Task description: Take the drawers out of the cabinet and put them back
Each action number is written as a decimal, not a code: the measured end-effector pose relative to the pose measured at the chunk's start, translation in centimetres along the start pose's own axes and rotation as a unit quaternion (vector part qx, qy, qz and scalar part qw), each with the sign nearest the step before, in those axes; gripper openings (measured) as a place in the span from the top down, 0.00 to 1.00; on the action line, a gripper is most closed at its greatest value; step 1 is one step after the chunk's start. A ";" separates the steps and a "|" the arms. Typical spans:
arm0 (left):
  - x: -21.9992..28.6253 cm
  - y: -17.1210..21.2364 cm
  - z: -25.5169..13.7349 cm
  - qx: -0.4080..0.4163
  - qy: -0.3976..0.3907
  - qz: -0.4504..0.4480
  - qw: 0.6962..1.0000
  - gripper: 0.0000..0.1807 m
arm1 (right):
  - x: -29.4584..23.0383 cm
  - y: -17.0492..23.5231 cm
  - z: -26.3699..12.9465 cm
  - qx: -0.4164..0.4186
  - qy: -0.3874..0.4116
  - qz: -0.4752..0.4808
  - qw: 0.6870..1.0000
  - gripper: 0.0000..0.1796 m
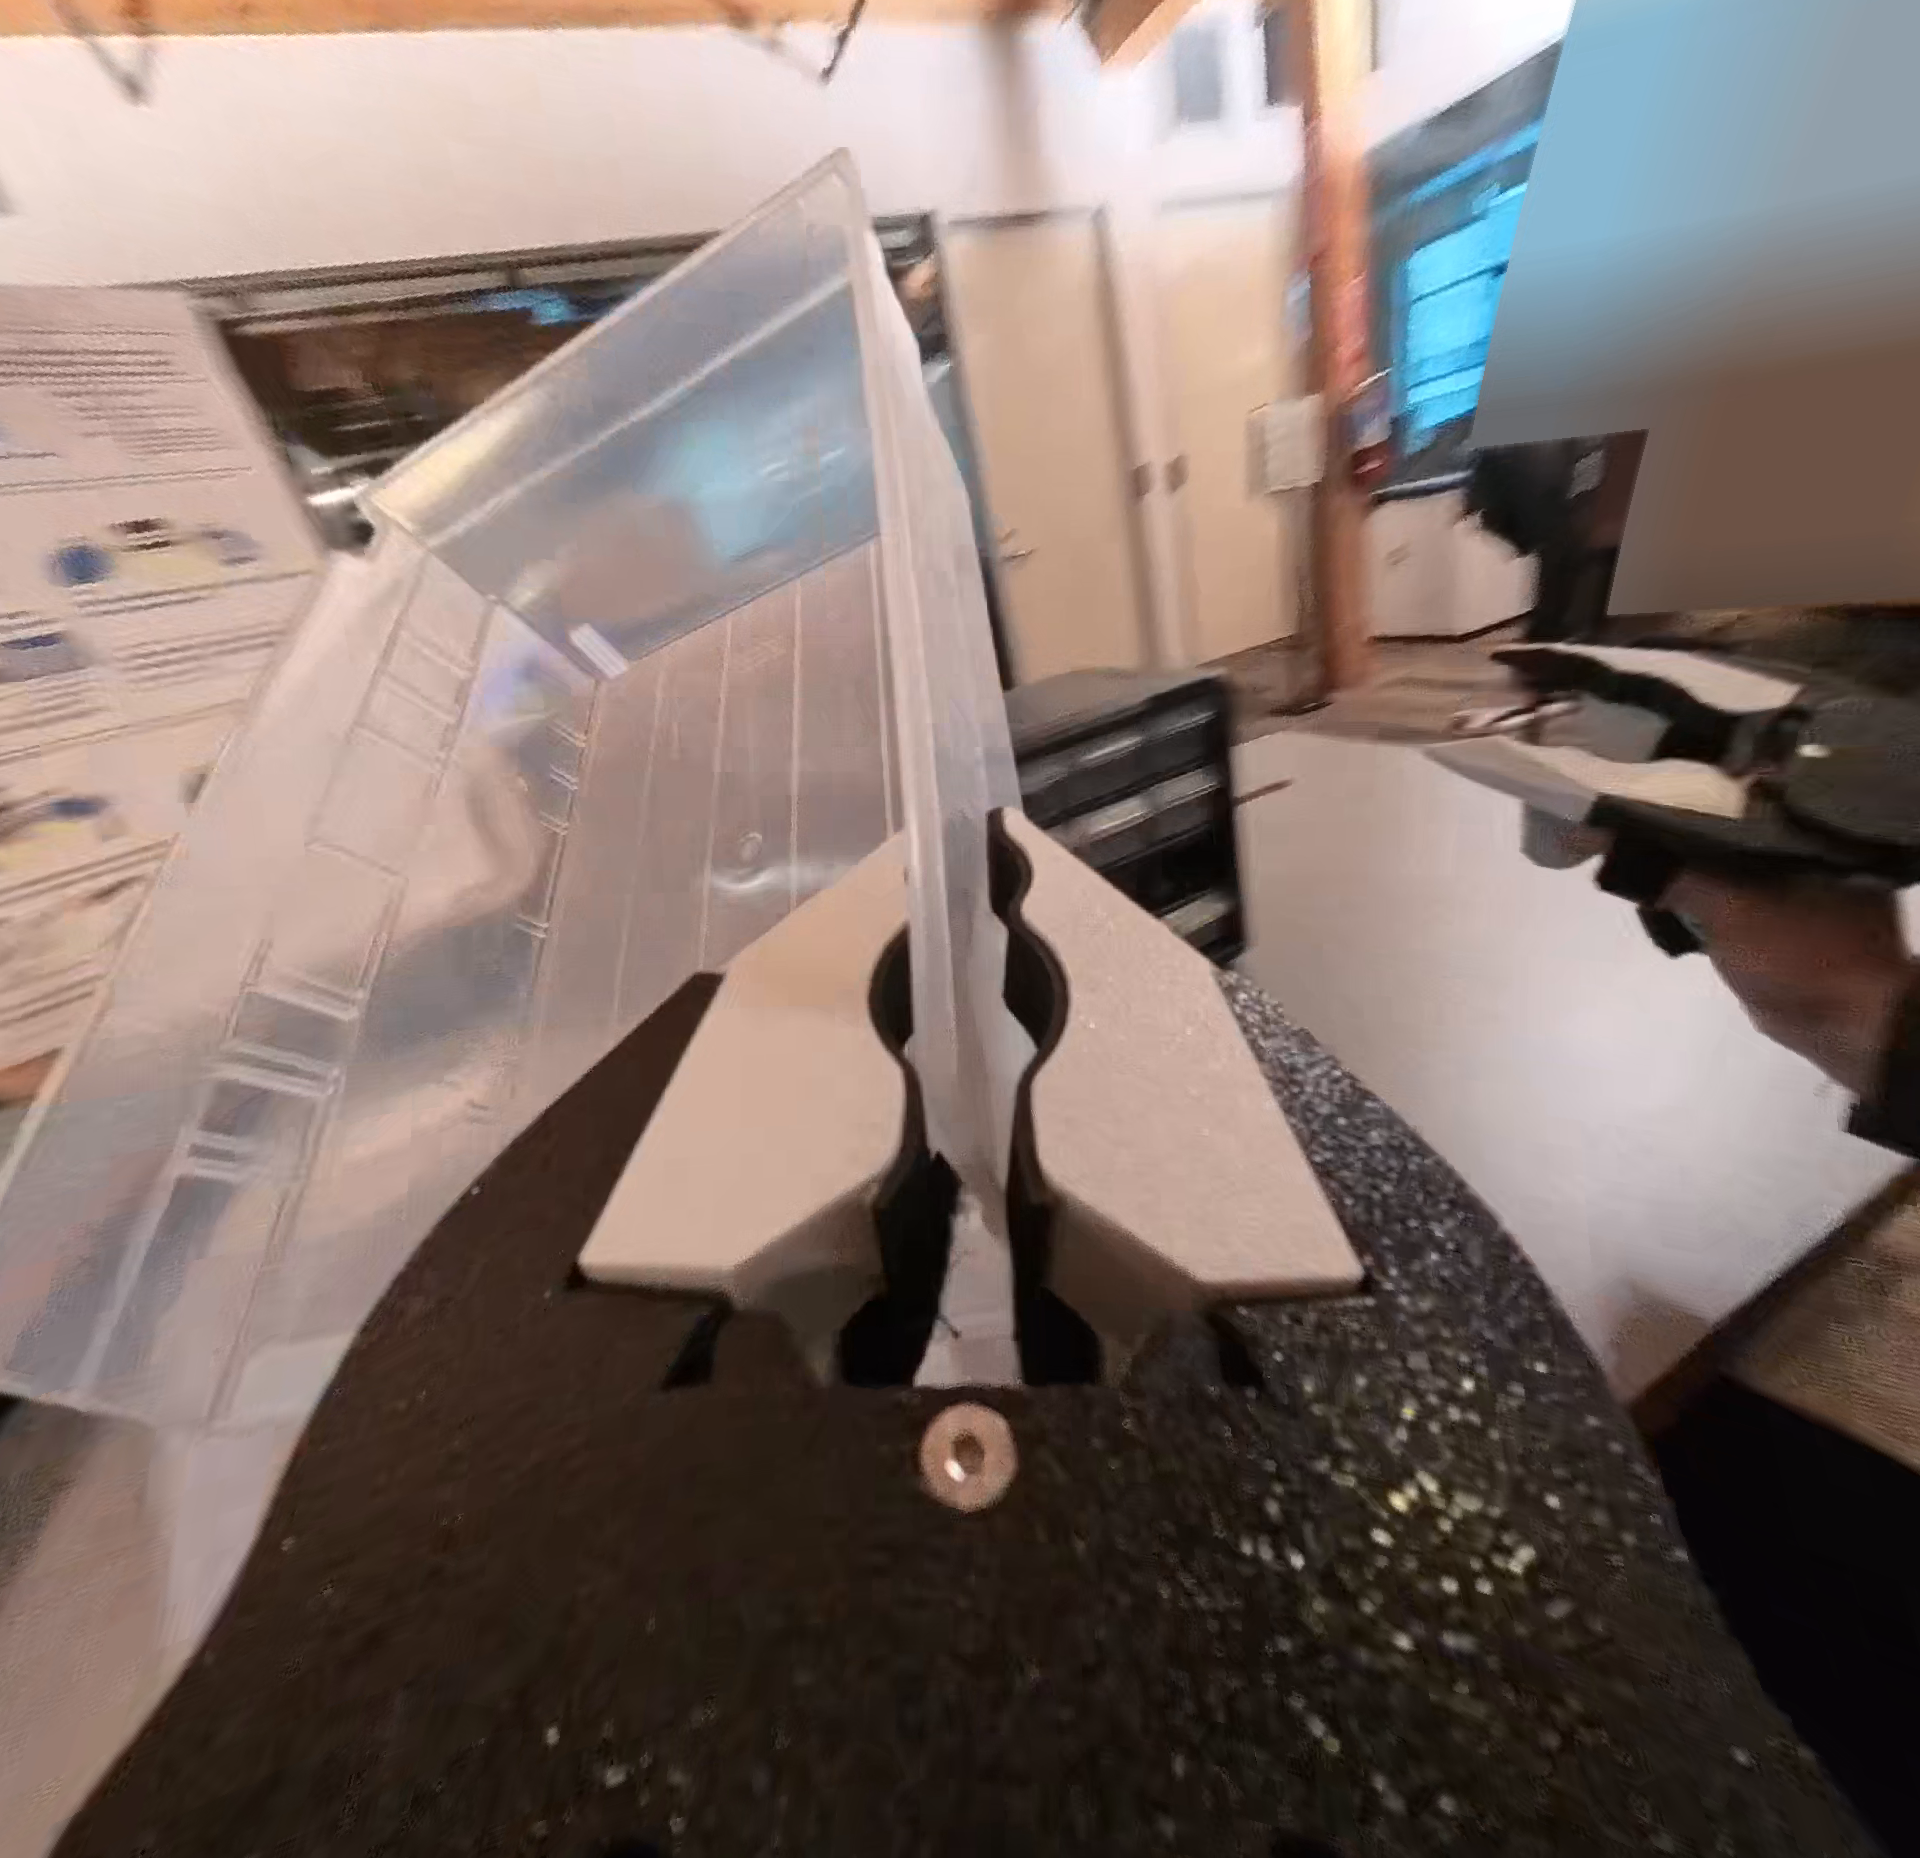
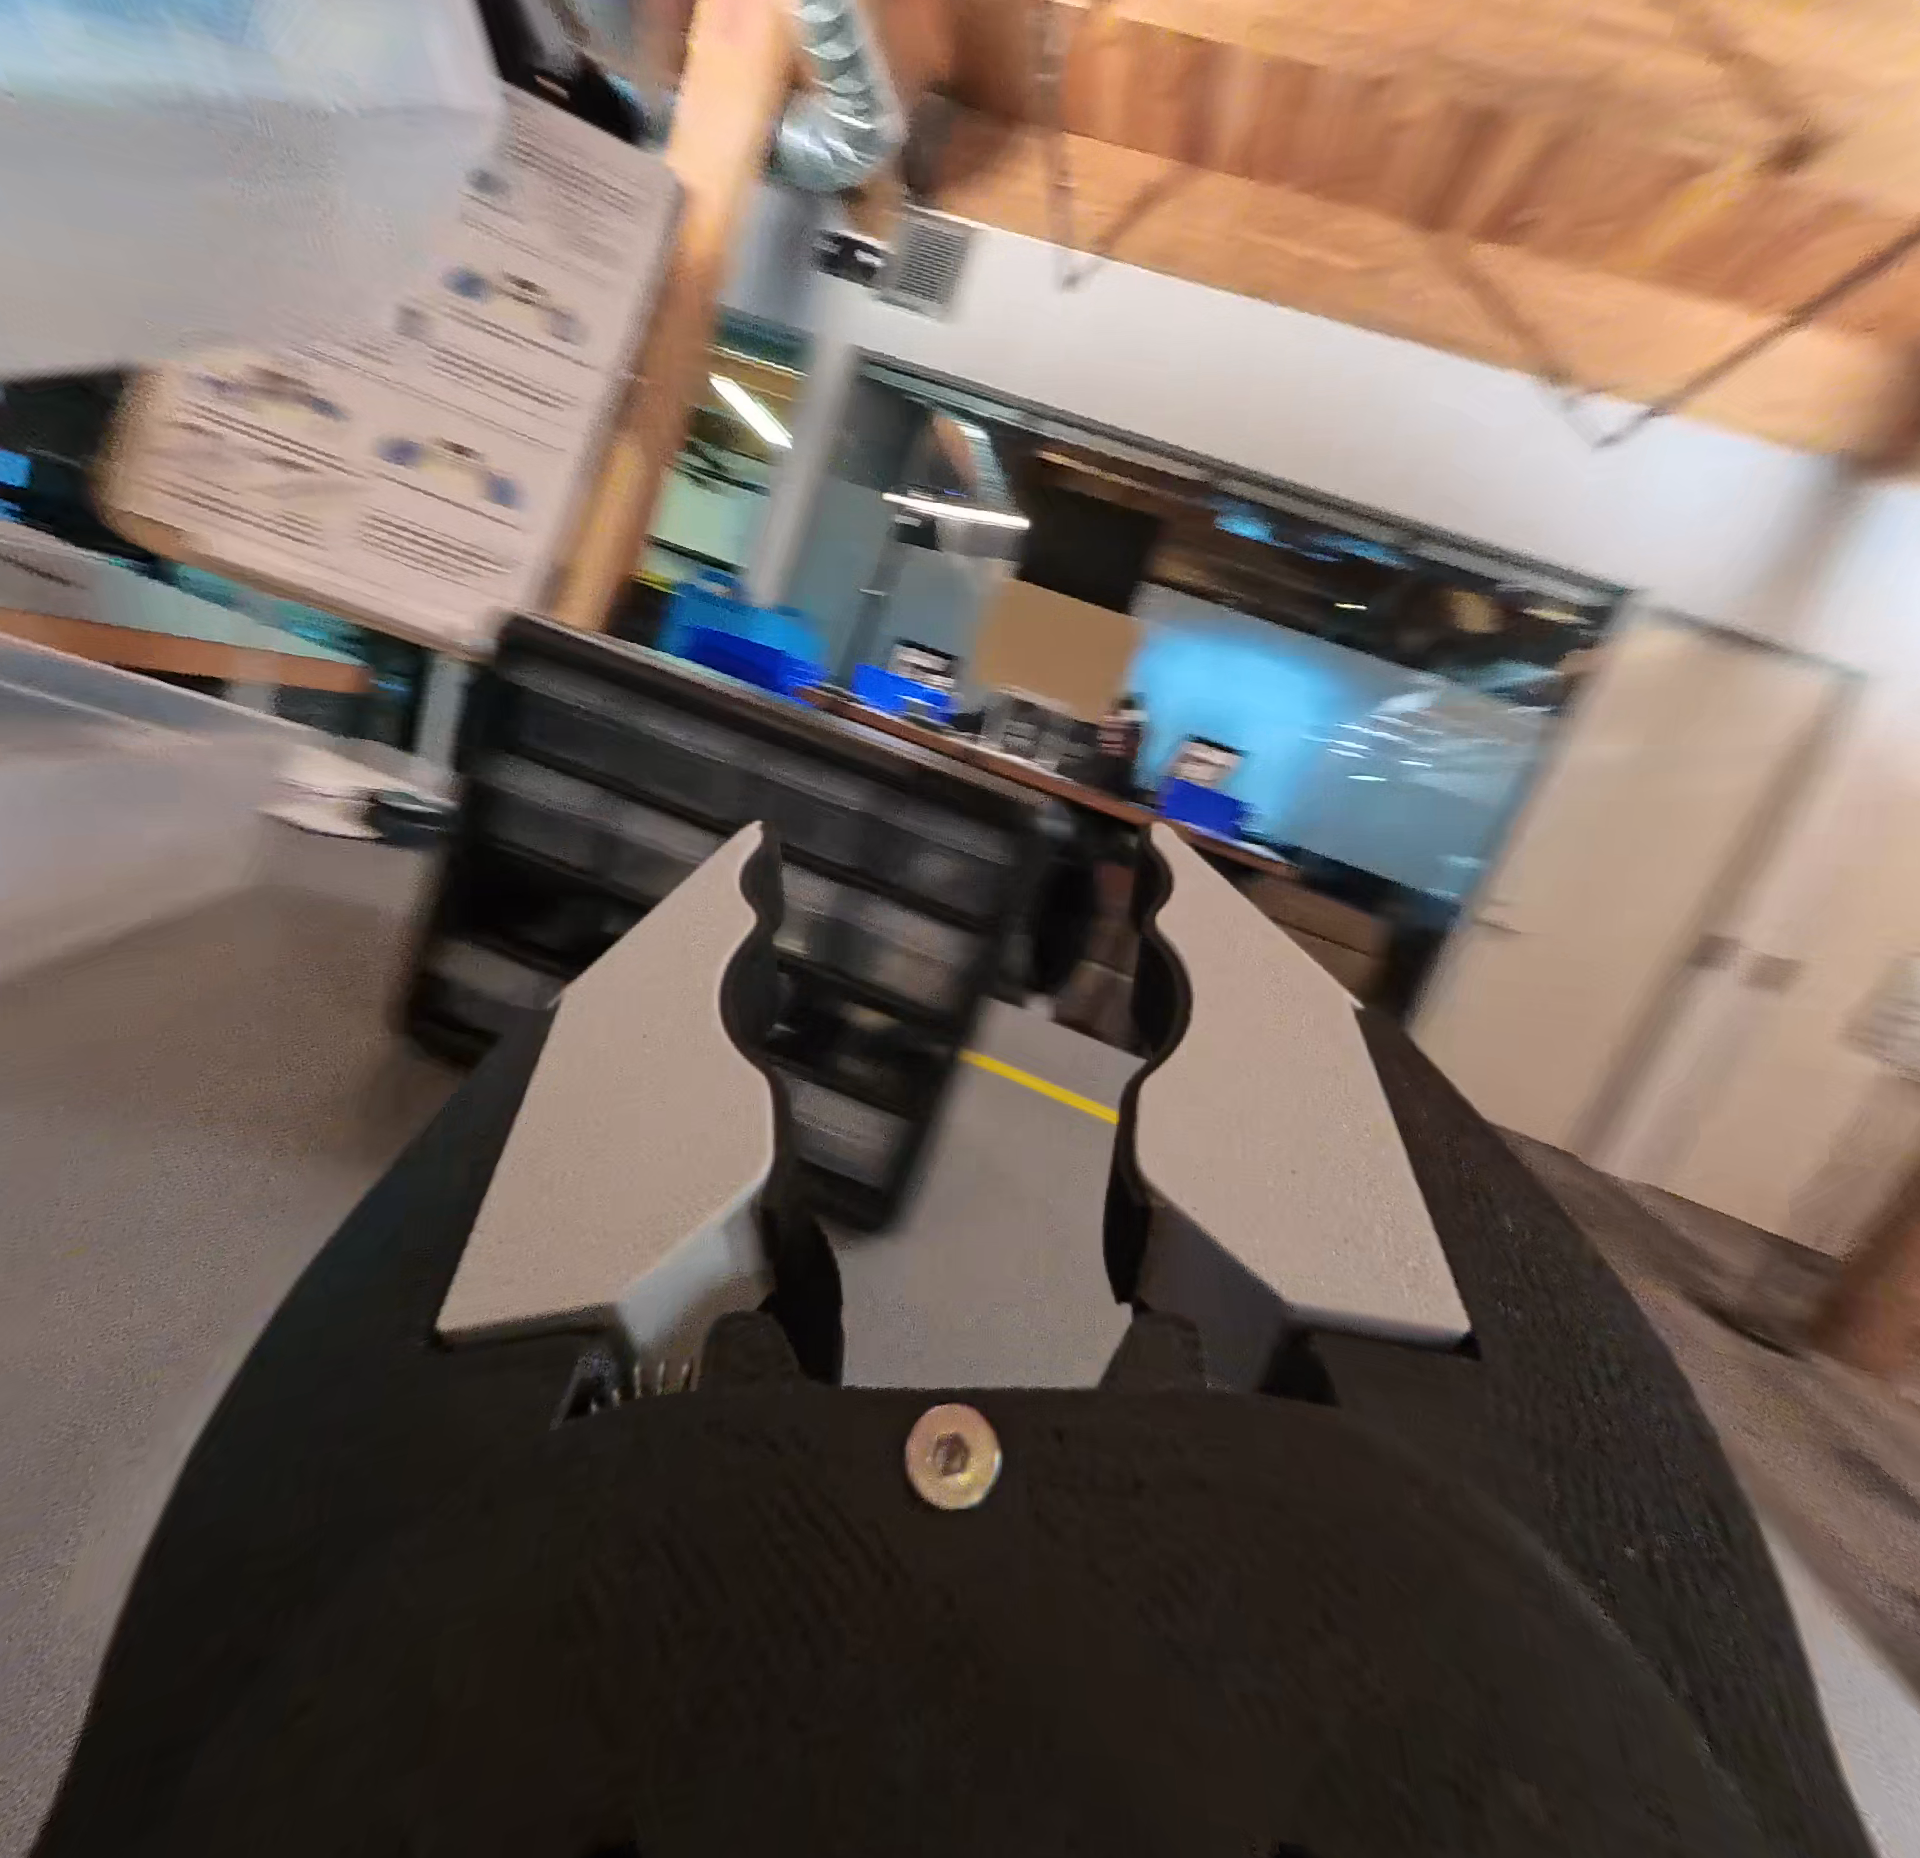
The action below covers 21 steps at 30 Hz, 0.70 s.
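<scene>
My left gripper [image 1: 951, 852] is shut on one wall of a clear plastic drawer [image 1: 540, 769] and holds it up in the air, tilted, with its open inside facing me. The black cabinet [image 1: 1127, 800] stands on the white table beyond it, to the right of the drawer. My right gripper [image 2: 956, 852] is open and empty, pointing at the cabinet [image 2: 727, 873], which stands a short way ahead of it. The right gripper also shows at the right edge of the left wrist view [image 1: 1621, 738], held by a hand.
The white table top [image 1: 1455, 977] carries the cabinet; its edge shows at the right [image 1: 1714, 1341]. A white poster board [image 2: 395, 354] stands behind the cabinet at the left. A wooden post [image 1: 1335, 354] and cupboards stand farther back.
</scene>
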<state>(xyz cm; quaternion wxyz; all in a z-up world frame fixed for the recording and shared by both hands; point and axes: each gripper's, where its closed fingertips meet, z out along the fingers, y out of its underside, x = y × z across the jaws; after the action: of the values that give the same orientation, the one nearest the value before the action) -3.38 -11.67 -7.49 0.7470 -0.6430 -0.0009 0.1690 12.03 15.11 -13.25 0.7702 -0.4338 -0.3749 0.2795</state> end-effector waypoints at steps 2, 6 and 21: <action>3.7 -0.8 2.4 0.008 0.055 0.009 0.998 0.98 | 5.9 0.8 -2.8 -0.007 0.074 -0.032 0.997 0.63; 12.5 -2.4 7.7 0.021 0.186 0.028 0.982 0.98 | 14.3 2.7 -7.8 -0.004 0.166 -0.065 0.984 0.63; 41.3 7.1 25.5 -0.067 0.433 0.008 0.899 0.97 | 25.5 1.0 -17.6 0.074 0.309 -0.095 0.943 0.64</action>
<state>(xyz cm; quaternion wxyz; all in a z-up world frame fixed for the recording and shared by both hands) 28.20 24.08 -18.80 0.6272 -0.7016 0.3159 -0.1208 40.67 26.78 -11.65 0.9010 -0.4031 -0.1360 0.0844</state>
